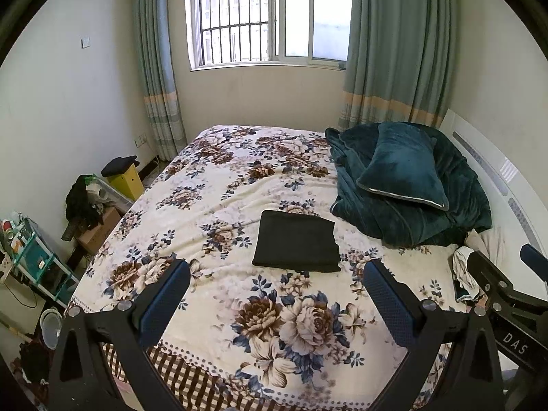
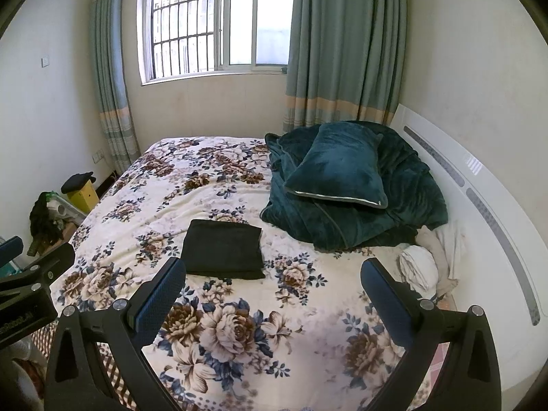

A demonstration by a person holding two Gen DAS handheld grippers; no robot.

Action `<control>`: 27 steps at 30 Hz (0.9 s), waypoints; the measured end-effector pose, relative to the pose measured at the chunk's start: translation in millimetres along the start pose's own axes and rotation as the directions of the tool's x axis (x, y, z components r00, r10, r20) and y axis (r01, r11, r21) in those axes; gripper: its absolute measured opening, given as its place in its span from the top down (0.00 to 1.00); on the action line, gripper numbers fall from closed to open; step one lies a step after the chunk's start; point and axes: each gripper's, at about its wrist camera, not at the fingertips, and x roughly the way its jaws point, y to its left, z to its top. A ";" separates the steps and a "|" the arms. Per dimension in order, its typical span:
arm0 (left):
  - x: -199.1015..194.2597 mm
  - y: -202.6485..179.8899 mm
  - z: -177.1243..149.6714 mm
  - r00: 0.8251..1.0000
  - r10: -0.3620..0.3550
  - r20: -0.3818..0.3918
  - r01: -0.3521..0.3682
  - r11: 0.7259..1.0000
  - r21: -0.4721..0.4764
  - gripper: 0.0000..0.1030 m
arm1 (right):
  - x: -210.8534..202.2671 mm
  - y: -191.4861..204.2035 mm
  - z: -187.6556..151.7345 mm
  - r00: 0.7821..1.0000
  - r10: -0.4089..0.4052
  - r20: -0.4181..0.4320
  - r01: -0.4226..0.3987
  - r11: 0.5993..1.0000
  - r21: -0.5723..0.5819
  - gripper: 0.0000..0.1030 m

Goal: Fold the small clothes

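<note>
- My left gripper point(image 1: 275, 294) hangs above the near part of the bed with its fingers spread wide and nothing between them.
- My right gripper point(image 2: 272, 291) is in the same state: fingers far apart, empty, held above the floral bedspread point(image 2: 239, 325).
- The two tools sit side by side; part of the right one shows at the right edge of the left wrist view, and part of the left one at the left edge of the right wrist view.
- The black folded garment point(image 1: 296, 241) lies flat on the bedspread as a neat rectangle near the middle of the bed, beyond both sets of fingertips and touching neither.
- Its near edge shows stacked layers; its corners look square, with one flap at the right corner slightly proud.
- Around the garment I have open bedspread to the left, in front and behind, up to the far edge of the bed under the window point(image 1: 270, 17).
- To its right the room narrows: a heap of dark teal blanket point(image 2: 359, 212) with a teal pillow point(image 2: 337, 171) on top sits near it, apart from it.
- Pale crumpled clothes point(image 2: 423, 267) lie by the white headboard point(image 2: 479, 205), right of my right gripper.
- The near bed edge shows a checked border point(image 1: 191, 380) below the left tool.
- Clutter, a yellow box point(image 1: 126, 181) and a shelf stand along the left wall beside the bed.
</note>
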 end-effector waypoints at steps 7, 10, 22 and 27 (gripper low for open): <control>-3.6 0.0 1.9 1.000 0.011 0.001 -0.011 1.000 -0.005 0.00 | -0.5 -0.4 0.4 1.000 0.003 0.002 -0.003 1.000 0.000 0.00; -3.7 0.4 1.7 1.000 0.010 0.001 -0.010 1.000 -0.003 0.00 | -0.3 -0.6 0.3 1.000 0.002 0.002 -0.002 1.000 0.000 0.00; -3.1 1.1 2.4 1.000 0.012 0.003 -0.012 1.000 -0.002 0.00 | -1.7 2.8 0.1 1.000 0.002 0.000 -0.002 1.000 0.001 0.00; -3.2 0.8 2.5 1.000 0.013 0.003 -0.013 1.000 0.001 0.00 | -2.0 3.5 -0.4 1.000 0.000 0.001 0.000 1.000 0.003 0.00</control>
